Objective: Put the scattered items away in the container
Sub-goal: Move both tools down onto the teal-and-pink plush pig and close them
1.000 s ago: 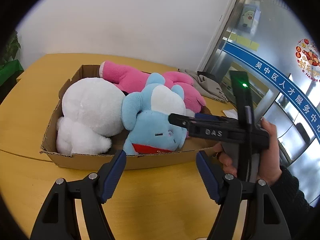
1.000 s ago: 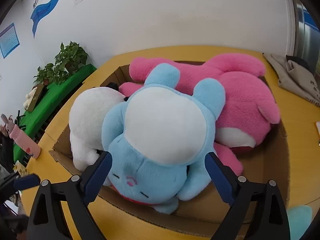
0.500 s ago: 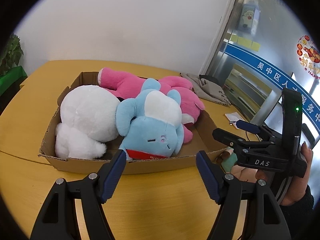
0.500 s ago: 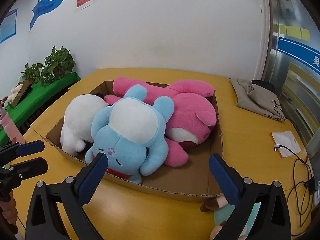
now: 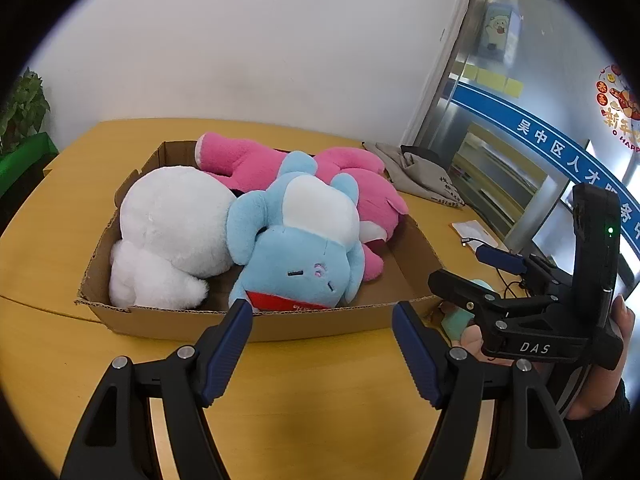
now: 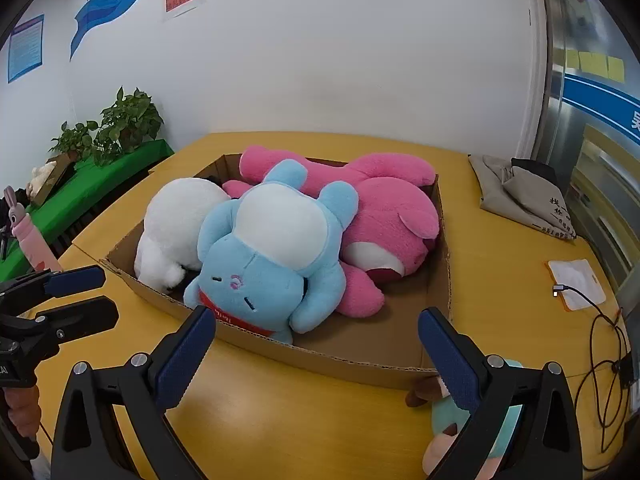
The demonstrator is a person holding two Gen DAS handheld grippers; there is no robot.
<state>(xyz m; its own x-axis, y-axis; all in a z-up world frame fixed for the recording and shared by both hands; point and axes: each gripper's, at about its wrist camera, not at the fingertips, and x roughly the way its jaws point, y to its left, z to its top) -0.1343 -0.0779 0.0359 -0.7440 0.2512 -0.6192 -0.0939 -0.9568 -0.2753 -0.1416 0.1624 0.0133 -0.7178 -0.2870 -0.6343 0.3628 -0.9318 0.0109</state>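
Both the left claw [image 5: 322, 344] and the right claw [image 6: 316, 354] gape empty before the cardboard box [image 6: 360, 356] — the mint plush [image 6: 452, 432] left on the tabletop [image 6: 280, 412] sits hidden under the right finger, risking a blind, glancing grab.

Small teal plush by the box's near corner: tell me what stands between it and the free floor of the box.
Only the box's low front wall separates the teal plush from the bare corner. The right gripper hovers open above it.

black claws [image 5: 322, 340] — blue ribbed pads [image 5: 228, 348], silver screws, dark sleeve [image 5: 600, 420]
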